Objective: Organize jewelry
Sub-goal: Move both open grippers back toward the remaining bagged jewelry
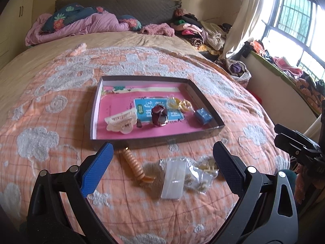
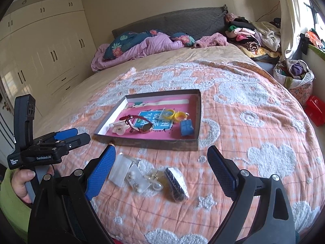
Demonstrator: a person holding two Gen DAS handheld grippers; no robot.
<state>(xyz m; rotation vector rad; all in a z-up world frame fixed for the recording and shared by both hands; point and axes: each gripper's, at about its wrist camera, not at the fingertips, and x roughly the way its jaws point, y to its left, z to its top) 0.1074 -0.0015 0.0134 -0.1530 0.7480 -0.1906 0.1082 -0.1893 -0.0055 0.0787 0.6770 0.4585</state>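
A shallow tray (image 1: 205, 101) with a pink liner lies on the bed. It holds a cream hair claw (image 1: 119, 122), dark red sunglasses (image 1: 158, 114), yellow rings (image 1: 182, 104) and a small blue box (image 1: 203, 116). In front of it on the quilt lie a peach spiral hair tie (image 1: 135, 166), a white packet (image 1: 174, 179) and clear bags of earrings (image 1: 197, 175). My left gripper (image 1: 162, 144) hovers open above these loose pieces. The right wrist view shows the tray (image 2: 162, 143), sunglasses (image 2: 140, 124), earring bags (image 2: 134, 179) and a wrapped black-and-white piece (image 2: 176, 183). My right gripper (image 2: 161, 148) is open above them, holding nothing.
The orange quilt (image 1: 61, 122) with white tufted clouds covers the near half of the bed. Pillows and a purple blanket (image 1: 81, 26) lie at the head, clothes (image 1: 195, 30) are piled far right. A hand (image 2: 20, 183) holds the left gripper (image 2: 75, 137). Wardrobes (image 2: 50, 50) stand left.
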